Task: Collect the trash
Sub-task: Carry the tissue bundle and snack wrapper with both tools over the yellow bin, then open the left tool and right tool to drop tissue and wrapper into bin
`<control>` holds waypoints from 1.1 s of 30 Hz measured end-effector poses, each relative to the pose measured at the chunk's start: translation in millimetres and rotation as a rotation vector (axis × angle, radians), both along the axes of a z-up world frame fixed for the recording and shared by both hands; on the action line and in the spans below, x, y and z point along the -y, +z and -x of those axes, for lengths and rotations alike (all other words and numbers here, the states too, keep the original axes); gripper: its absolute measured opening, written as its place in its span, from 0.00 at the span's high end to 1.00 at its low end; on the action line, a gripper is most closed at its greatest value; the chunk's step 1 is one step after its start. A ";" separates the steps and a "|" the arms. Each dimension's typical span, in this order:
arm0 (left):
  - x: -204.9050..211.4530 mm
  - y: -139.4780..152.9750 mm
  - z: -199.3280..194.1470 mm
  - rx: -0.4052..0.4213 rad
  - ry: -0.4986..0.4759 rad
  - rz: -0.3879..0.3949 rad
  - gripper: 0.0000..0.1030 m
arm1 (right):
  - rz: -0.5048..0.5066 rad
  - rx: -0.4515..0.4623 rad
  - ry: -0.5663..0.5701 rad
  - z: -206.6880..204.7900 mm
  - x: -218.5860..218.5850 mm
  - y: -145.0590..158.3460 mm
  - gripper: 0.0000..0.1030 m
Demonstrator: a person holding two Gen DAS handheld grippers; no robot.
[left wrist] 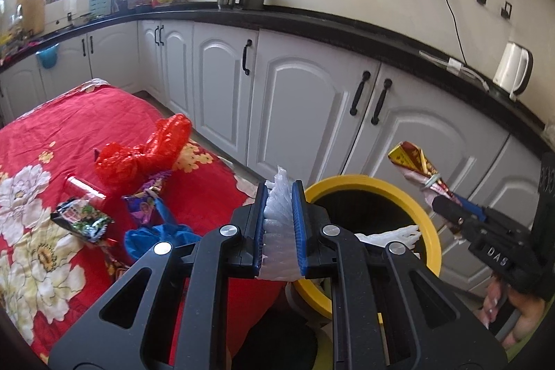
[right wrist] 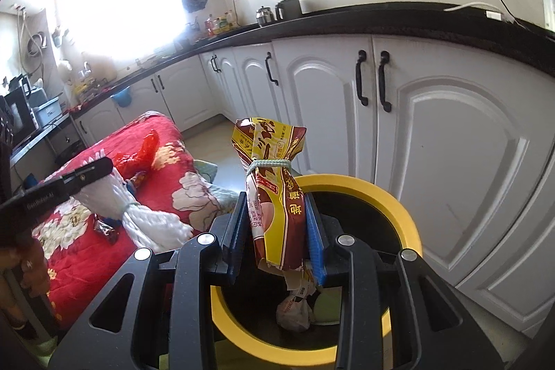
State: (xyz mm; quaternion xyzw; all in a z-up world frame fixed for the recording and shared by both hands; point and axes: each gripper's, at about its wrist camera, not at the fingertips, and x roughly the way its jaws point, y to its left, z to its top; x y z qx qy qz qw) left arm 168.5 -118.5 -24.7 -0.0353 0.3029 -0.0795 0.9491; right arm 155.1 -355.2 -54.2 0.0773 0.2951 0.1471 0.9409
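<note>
My left gripper (left wrist: 280,193) is shut on a white foam wrap (left wrist: 279,224) and holds it at the left rim of the yellow-rimmed bin (left wrist: 367,184). The wrap also shows in the right wrist view (right wrist: 138,217). My right gripper (right wrist: 275,203) is shut on a yellow and brown snack packet (right wrist: 277,196) tied with a band, held over the bin (right wrist: 399,207). The packet shows in the left wrist view (left wrist: 414,162). Trash lies inside the bin (right wrist: 295,314). On the red flowered cloth (left wrist: 41,134) lie a red plastic bag (left wrist: 145,151), a green wrapper (left wrist: 81,221), a purple wrapper (left wrist: 142,207) and a blue bag (left wrist: 156,236).
White cabinets (left wrist: 301,106) with black handles stand just behind the bin under a black counter (left wrist: 312,19). A white kettle (left wrist: 513,70) stands on the counter at the right. A red tube (left wrist: 85,189) lies on the cloth.
</note>
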 end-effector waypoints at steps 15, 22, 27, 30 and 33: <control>44.5 -31.8 -13.3 -0.033 -0.079 -0.079 0.91 | -0.022 -0.071 -0.049 -9.0 21.0 -27.2 0.71; 57.2 -45.4 -19.8 -0.056 -0.095 -0.100 0.90 | -0.029 -0.118 -0.049 -12.6 24.4 -40.7 0.71; 62.8 -53.7 -23.2 -0.073 -0.105 -0.107 0.90 | -0.029 -0.133 -0.048 -14.4 25.1 -46.6 0.71; 65.5 -58.2 -26.1 -0.086 -0.111 -0.104 0.90 | -0.030 -0.142 -0.053 -14.9 26.4 -50.0 0.71; 65.6 -61.3 -27.9 -0.093 -0.113 -0.097 0.86 | -0.033 -0.149 -0.053 -17.4 28.0 -53.1 0.69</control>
